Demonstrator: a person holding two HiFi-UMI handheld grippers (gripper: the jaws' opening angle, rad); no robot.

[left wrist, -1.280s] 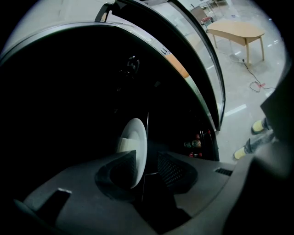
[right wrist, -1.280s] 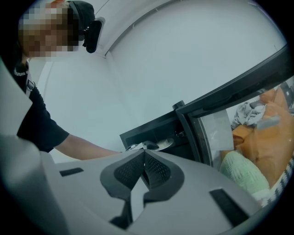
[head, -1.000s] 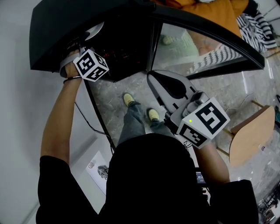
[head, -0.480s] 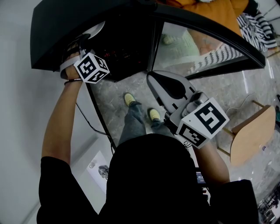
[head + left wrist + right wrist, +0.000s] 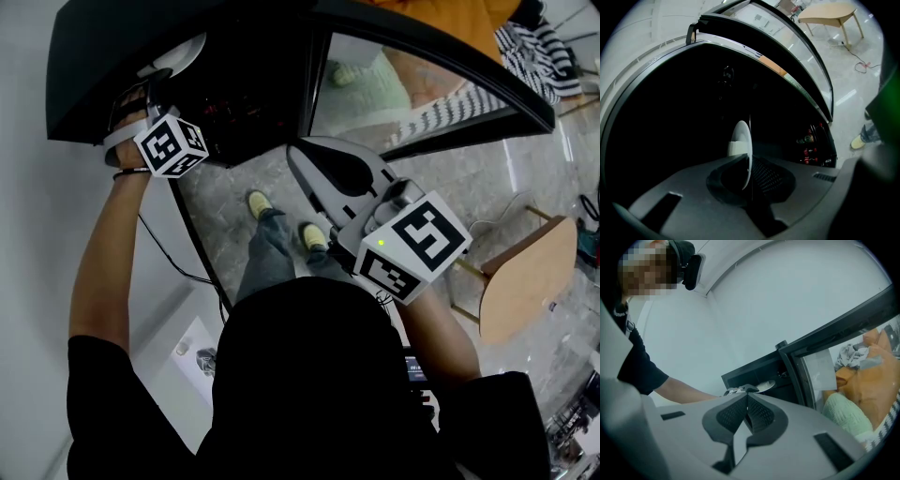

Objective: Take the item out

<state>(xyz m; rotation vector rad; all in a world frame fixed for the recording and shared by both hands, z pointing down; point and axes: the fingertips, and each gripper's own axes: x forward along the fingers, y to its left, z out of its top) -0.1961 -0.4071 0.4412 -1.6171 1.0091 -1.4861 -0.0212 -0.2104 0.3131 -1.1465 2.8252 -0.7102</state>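
1. The white plate sits inside the black cabinet, at the upper left of the head view.
2. In the left gripper view I see it edge-on. Its rim runs up and down the centre of the frame, its faces turn left and right, and the disc reaches straight ahead into the dark interior.
3. My left gripper is the nearer one. Its jaws are closing with the plate's near rim between them, and the pads look to be pressing on it already.
4. I judge the pull-out goes straight back along the jaws, toward the bottom of that frame and out of the cabinet's opening.
5. My right gripper hangs mid-frame in the head view beside the glass door, clenched on nothing and well apart from the plate.
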